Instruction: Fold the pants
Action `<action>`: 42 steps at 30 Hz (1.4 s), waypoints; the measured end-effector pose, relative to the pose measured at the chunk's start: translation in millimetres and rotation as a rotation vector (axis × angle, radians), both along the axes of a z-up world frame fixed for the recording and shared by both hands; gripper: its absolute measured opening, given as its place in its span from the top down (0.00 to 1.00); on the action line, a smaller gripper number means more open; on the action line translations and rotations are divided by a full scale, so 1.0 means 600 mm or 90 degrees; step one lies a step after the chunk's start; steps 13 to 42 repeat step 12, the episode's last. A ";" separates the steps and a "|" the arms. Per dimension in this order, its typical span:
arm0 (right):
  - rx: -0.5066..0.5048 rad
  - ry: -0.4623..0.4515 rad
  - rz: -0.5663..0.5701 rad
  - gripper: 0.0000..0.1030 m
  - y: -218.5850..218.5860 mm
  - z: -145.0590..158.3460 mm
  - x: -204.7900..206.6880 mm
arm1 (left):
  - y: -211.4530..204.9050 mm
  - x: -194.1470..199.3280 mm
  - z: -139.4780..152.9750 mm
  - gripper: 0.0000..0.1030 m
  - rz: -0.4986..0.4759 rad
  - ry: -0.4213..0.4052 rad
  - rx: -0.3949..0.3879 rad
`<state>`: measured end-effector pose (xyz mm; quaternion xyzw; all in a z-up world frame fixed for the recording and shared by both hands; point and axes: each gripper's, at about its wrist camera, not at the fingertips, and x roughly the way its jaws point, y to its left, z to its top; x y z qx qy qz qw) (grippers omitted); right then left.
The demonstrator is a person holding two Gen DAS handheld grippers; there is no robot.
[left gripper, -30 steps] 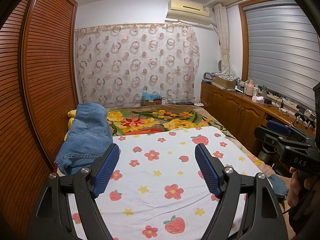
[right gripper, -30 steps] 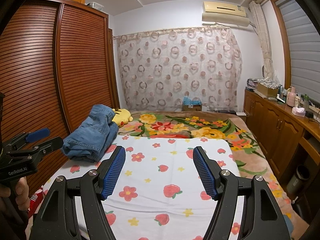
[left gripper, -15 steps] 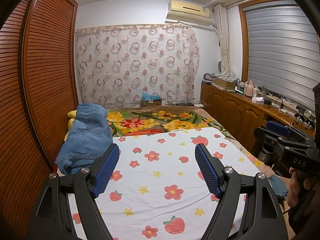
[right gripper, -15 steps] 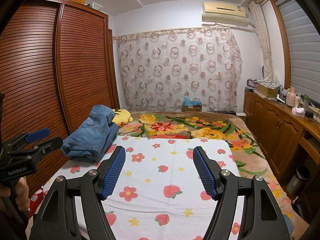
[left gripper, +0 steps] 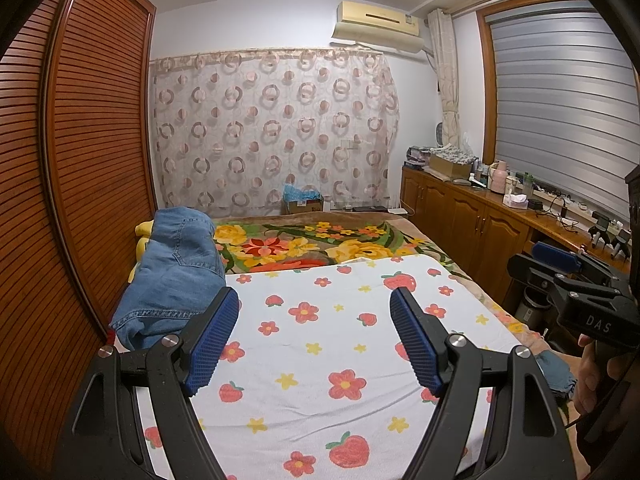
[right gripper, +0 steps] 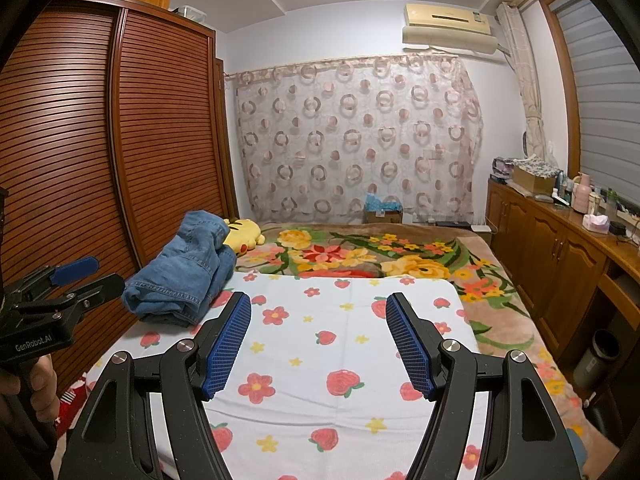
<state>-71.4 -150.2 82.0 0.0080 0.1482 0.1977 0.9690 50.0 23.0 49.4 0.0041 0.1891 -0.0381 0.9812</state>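
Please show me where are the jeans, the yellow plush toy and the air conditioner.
jeans [right gripper: 184, 276]: right wrist view, middle of the denim pile.
yellow plush toy [right gripper: 244, 234]: right wrist view, its body.
air conditioner [left gripper: 378, 20]: left wrist view, front panel.

Both wrist views face along the bed [left gripper: 304, 360] toward the curtain [right gripper: 356, 136].

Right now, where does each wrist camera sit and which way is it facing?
Left wrist: behind the open left gripper, looking along the bed at the jeans by the wardrobe; the right gripper and a hand show at the right edge.
Right wrist: behind the open right gripper, same heading; the left gripper and a hand show at the left edge.
Shared: strawberry sheet, jeans, circle-pattern curtain, air conditioner.
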 end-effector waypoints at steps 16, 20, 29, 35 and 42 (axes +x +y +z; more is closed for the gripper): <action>0.001 0.000 0.000 0.30 -0.001 0.000 0.000 | 0.000 -0.001 -0.001 0.24 0.000 0.000 -0.001; 0.001 0.000 0.000 0.30 -0.001 0.000 0.000 | 0.000 -0.001 -0.001 0.24 0.000 0.000 -0.001; 0.001 0.000 0.000 0.30 -0.001 0.000 0.000 | 0.000 -0.001 -0.001 0.24 0.000 0.000 -0.001; 0.001 0.000 0.000 0.30 -0.001 0.000 0.000 | 0.000 -0.001 -0.001 0.24 0.000 0.000 -0.001; 0.001 0.000 0.000 0.30 -0.001 0.000 0.000 | 0.000 -0.001 -0.001 0.24 0.000 0.000 -0.001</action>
